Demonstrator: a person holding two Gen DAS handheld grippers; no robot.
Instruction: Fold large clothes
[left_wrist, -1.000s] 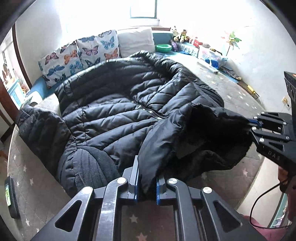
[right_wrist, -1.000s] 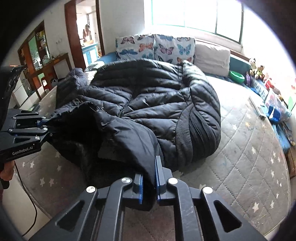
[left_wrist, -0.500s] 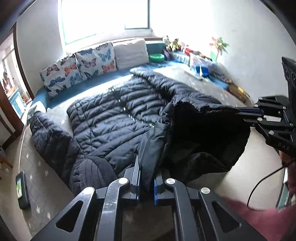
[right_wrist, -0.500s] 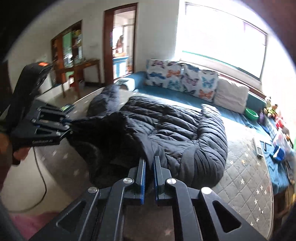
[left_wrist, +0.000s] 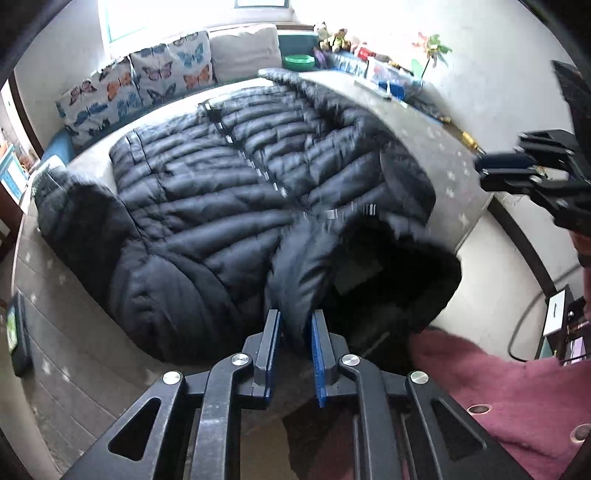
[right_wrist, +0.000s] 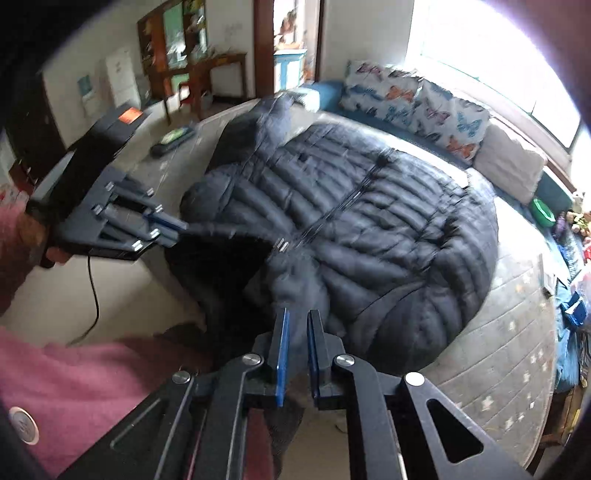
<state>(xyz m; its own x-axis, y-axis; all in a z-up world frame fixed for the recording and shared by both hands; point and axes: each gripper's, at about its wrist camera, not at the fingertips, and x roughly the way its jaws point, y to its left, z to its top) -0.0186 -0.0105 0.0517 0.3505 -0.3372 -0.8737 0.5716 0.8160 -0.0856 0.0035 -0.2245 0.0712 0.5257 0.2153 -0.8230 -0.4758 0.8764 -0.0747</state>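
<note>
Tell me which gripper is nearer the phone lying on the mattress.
Left. The phone lies off to the left gripper's own left, near the mattress edge. The right gripper is on the opposite side, across the jacket hood from it.

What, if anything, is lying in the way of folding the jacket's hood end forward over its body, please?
Nothing visible does. The jacket has a bare quilted front, with hood fabric inside the left claw. The butterfly cushions sit beyond its far hem, and a dark handset lies on the mattress beside the sleeve, apart from it.
</note>
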